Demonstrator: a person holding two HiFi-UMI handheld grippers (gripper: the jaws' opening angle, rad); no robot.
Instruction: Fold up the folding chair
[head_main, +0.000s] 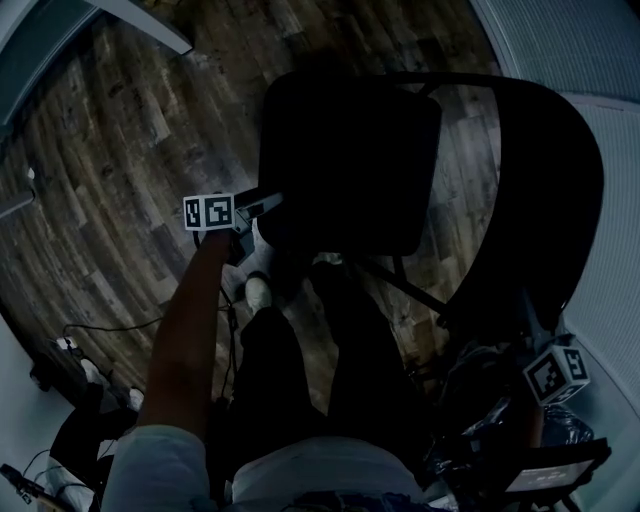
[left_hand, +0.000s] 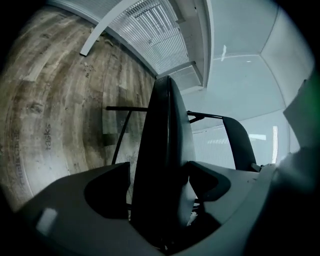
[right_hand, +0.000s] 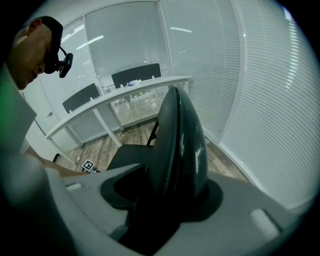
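**Entry: folding chair (head_main: 420, 180).** Black, standing on the wooden plank floor (head_main: 110, 150) directly in front of the person, not yet folded.
- Seat (head_main: 345, 160): a dark padded square, seen almost full-face from above in the head view.
- Backrest (head_main: 550, 190): a curved dark panel arching along the seat's right side in that view, close to a slatted blind (head_main: 610, 230).
- Frame: thin black tubes (head_main: 405, 288) showing below the seat.

**Left hand-held gripper (left_hand: 159, 167).** It sits at the seat's left edge, near the corner closest to the person. Its marker cube (head_main: 208, 212) is just behind it, and a bare forearm (head_main: 185, 330) carries it. The jaws stand wide apart with the seat's edge upright between them. A thin slit of floor shows between one jaw and the seat, so there is no clamp on it.

**Right hand-held gripper (right_hand: 175, 177).** It is low at the right of the head view, under its own marker cube (head_main: 556, 374). The jaws are closed on the backrest's top edge, which fills the gap and rises glossy between them.

**Surroundings.**
- A long white worktop (right_hand: 125, 92) runs along a glass wall, with two dark chair backs (right_hand: 136, 75) behind it.
- A cable (head_main: 100, 325) lies on the floor at lower left.
- The person's dark trousers (head_main: 300, 390) and a light shoe (head_main: 258, 292) are just below the seat.
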